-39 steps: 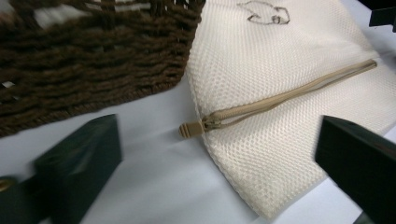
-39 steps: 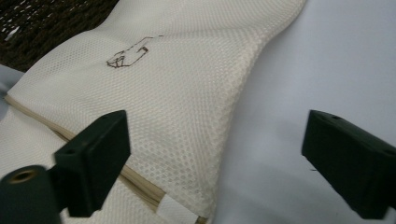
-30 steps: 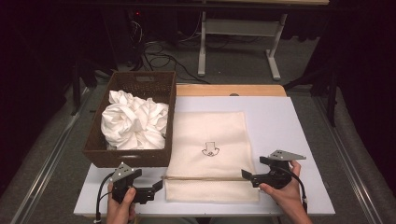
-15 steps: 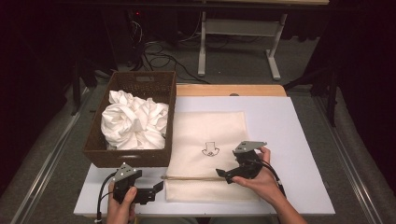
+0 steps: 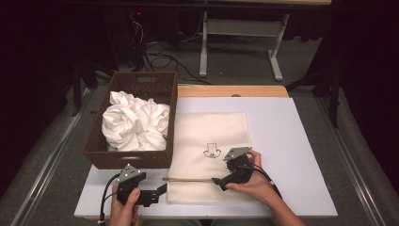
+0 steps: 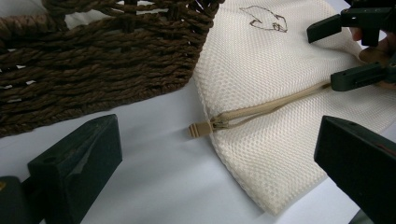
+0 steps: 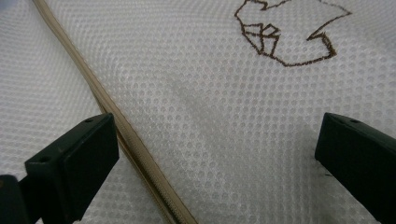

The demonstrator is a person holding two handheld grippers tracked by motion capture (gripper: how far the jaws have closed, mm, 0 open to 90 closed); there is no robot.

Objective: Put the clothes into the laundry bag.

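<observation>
high view: dark room beyond the table, grey floor with loose cables (image 5: 162, 49) and a white metal stand (image 5: 240, 44) at the far side. your white table (image 5: 291, 141) has a wooden strip along its far edge. brown wicker basket (image 5: 131, 160) sits at the table's left, stuffed with crumpled white cloth (image 5: 134, 125). just right of it, touching the basket's side, lies the cream mesh bag (image 5: 209, 136), flat, long axis running from you to the far edge. printed outline logo (image 5: 211, 150) near its middle. the tan zipper (image 5: 188, 179) runs left-right across the bag's near end, pull tab (image 6: 198, 129) at the left edge, sticking out over bare table toward your left gripper (image 5: 160, 190).

your left gripper rests on the table off the bag's near-left corner, jaws wide apart, holding nothing. your right gripper (image 5: 217, 181) is over the bag, pointing left, jaws spread wide; one jaw sits right by the zipper line, the other toward the logo. nothing is clamped.
</observation>
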